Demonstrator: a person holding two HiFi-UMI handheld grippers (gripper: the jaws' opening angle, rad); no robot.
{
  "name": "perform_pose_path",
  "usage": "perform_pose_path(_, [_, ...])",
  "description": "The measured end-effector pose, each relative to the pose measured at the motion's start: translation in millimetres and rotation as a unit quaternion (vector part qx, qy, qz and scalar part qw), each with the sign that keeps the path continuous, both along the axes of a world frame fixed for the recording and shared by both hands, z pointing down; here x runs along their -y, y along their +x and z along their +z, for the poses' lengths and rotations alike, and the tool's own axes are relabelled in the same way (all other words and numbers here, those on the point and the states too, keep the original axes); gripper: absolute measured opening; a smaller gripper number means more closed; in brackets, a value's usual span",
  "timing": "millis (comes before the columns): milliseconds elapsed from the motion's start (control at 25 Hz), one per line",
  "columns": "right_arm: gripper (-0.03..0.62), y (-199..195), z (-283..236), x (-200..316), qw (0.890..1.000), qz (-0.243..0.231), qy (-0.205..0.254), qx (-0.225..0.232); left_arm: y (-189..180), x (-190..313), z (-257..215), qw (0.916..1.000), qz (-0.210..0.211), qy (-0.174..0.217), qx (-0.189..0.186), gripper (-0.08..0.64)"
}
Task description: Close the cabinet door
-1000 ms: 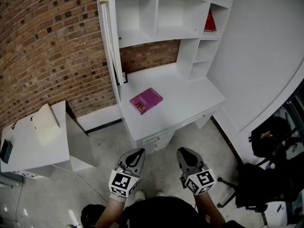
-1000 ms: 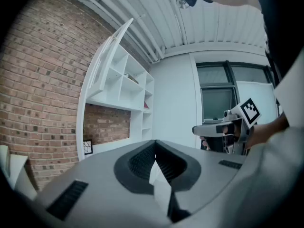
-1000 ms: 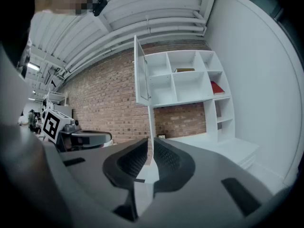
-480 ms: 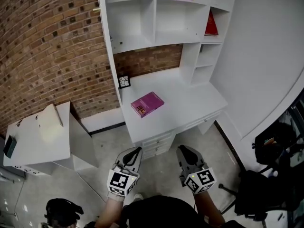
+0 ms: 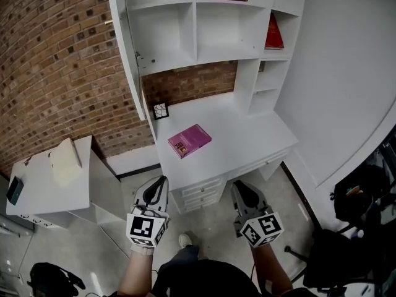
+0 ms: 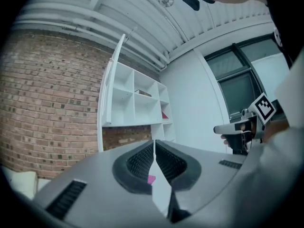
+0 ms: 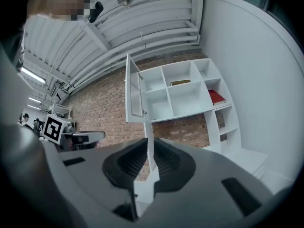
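A white shelf cabinet [image 5: 204, 23] stands over a white desk [image 5: 247, 135]. Its tall narrow door [image 5: 127, 48] is swung open at the left side, seen edge-on. In the left gripper view the door [image 6: 110, 94] juts out toward me, and the right gripper view shows the door [image 7: 134, 91] hanging open left of the shelves. Both grippers are held low in front of the desk, far from the door. My left gripper [image 5: 154, 190] is shut and empty, and my right gripper [image 5: 243, 197] looks shut and empty too.
A pink book [image 5: 189, 140] and a small black frame [image 5: 161, 110] lie on the desk. Drawers [image 5: 198, 193] sit just ahead of the grippers. A low white unit [image 5: 62, 184] stands at the left, a black chair [image 5: 346, 252] at the right, a dark bag [image 5: 52, 277] on the floor.
Both grippers have come up and closer to the desk front, the left one shifting leftward. The view has moved in toward the cabinet. The jaws look the same.
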State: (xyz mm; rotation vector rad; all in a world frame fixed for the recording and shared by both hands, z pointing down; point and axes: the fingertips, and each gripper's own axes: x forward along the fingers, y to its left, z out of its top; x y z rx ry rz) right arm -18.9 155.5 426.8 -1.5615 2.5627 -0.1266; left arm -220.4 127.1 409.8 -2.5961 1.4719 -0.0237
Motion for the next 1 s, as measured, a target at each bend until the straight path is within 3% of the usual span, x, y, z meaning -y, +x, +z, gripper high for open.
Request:
perform_pose_path(360, [0.051,-3,-13,78,1.0,-0.009,0.012,-0.009,-32,79,-35,0.9968,-0.063,0.048,-0.012,0.014])
perform_pose_path(520, [0.051,-15,-25,120,1.0,-0.019,0.019,-0.015,-51,116,-45,0.9952,-0.081,0.052,-0.015,0.066])
perform_pose_path(800, [0.051,-41,-44,187,0.999,-0.029,0.036,-0.022,-74,162,-67,0.9931,-0.082,0.079,-0.027,0.101])
perform_pose_path(1000, [0.051,-60,-50,224,0.998,-0.039,0.046,-0.024,-76,177,-76,0.994,-0.058,0.081,-0.045,0.107])
